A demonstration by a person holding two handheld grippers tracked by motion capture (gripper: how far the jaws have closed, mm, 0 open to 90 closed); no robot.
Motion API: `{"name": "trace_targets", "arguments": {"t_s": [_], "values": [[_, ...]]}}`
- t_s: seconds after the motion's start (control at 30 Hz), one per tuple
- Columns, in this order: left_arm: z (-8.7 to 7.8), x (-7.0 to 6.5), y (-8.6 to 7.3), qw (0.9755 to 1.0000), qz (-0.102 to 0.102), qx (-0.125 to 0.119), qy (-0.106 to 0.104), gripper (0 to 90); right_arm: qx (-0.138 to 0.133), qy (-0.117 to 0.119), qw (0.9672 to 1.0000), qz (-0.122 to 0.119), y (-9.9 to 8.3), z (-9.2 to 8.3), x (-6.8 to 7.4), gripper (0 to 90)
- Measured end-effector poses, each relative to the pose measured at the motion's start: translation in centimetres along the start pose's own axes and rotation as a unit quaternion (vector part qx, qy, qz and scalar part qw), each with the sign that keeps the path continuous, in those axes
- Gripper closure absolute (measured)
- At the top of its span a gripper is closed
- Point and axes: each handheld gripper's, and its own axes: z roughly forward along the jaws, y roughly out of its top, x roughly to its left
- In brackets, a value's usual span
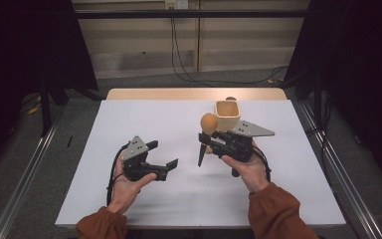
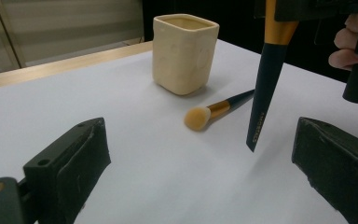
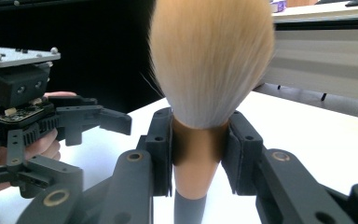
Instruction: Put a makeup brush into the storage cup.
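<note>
My right gripper (image 1: pixel 218 139) is shut on a large makeup brush (image 1: pixel 208 123), clamping its gold ferrule, with the orange bristle head up and the dark handle tip hanging just above the table. In the right gripper view the pads of this gripper (image 3: pixel 200 142) press both sides of the large brush (image 3: pixel 209 60). My left gripper (image 1: pixel 163 153) stands open at the left of the table, with nothing between its fingers. Past its open jaws (image 2: pixel 200 135) lie a small makeup brush (image 2: pixel 214 110) flat on the table, a cream cup (image 2: pixel 184 52) behind it, and the held brush's handle (image 2: pixel 265 88).
The cream cup (image 1: pixel 227 114) stands upright just behind my right gripper. A white sheet covers the table (image 1: pixel 144 119), with a wooden strip (image 1: pixel 194 93) along the far edge. Metal rails run along both sides, and cables lie on the floor beyond.
</note>
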Motion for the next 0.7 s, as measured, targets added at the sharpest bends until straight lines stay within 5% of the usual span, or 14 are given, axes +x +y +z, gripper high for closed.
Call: {"name": "trace_targets", "arguments": {"t_s": [0.7], "values": [[-4.4, 2.0, -1.7, 0.9988, -0.008, -0.017, 0.046, 3.3, -0.018, -0.060, 0.9980, 0.003, 1.9, -2.1, -3.3, 67.1]]}}
